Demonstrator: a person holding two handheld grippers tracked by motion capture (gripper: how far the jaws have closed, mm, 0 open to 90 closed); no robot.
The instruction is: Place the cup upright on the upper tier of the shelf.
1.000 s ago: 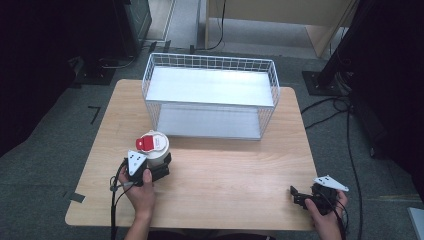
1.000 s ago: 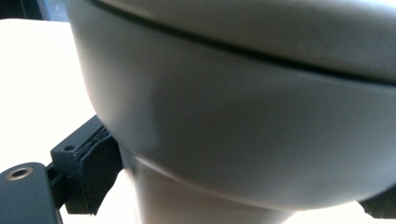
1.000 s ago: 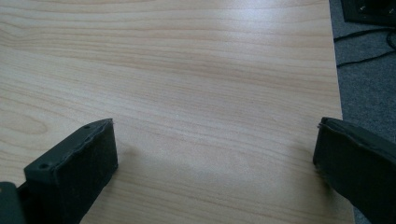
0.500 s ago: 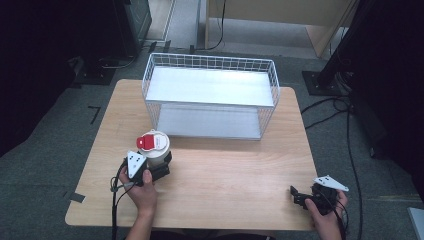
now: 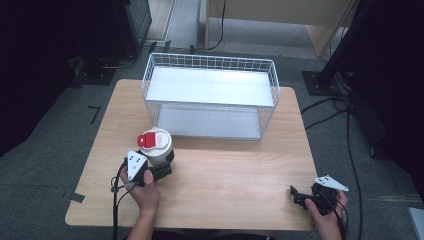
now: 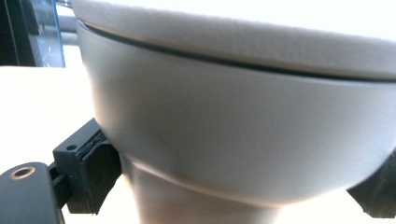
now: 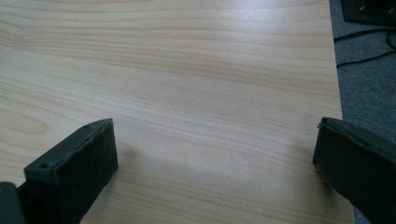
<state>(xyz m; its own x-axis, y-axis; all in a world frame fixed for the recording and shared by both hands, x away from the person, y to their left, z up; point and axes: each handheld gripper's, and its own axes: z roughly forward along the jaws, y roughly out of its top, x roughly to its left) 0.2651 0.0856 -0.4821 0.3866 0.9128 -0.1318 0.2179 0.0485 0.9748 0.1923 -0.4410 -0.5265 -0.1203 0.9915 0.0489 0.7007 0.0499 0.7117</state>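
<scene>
The left tongs squeeze a white cup with a red and white lid. The cup stands upright on the desk, a little way in front of the wire basket, near the basket's left end. The right tongs are wide open with nothing in them. They sit low over the desk, far from the basket, by the desk's near right corner.

Looks like a lab or test room w/ a recording setup, not a home. A plain light-wood table stands alone on grey carpet-tile floor, tape marks stuck to the floor near it. Black stand bases and loose cables lie around the table; surroundings dark, w/ pale wood office furniture at the back.
</scene>
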